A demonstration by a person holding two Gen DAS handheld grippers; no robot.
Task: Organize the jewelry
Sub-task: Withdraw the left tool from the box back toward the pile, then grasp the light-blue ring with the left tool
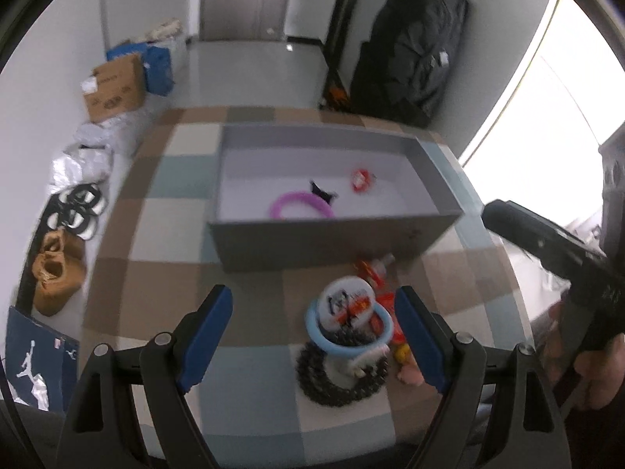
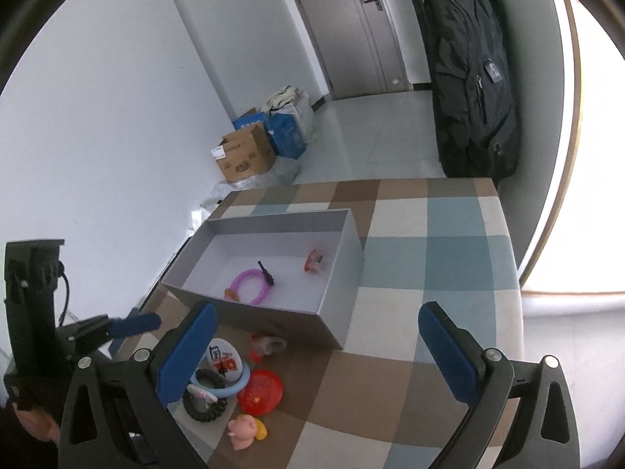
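A grey open box (image 1: 312,240) (image 2: 297,322) sits on the checked tablecloth. It holds a purple ring (image 1: 300,205) (image 2: 250,286), a black clip (image 1: 322,191) and a red trinket (image 1: 361,179) (image 2: 314,261). In front of the box lies a pile: a white badge (image 1: 345,305) (image 2: 223,359), a light blue ring (image 1: 347,338), a black beaded bracelet (image 1: 340,381) (image 2: 205,400), a red badge (image 2: 261,391) and a pink pig (image 2: 244,432). My left gripper (image 1: 312,332) is open, low over the pile. My right gripper (image 2: 318,355) is open and empty, to the right of the pile.
Cardboard and blue boxes (image 1: 117,86) (image 2: 250,152) stand on the floor by the wall. Shoes and sandals (image 1: 58,269) lie at the left. A black backpack (image 2: 472,78) hangs beyond the table. The right gripper's body (image 1: 562,258) is at the table's right edge.
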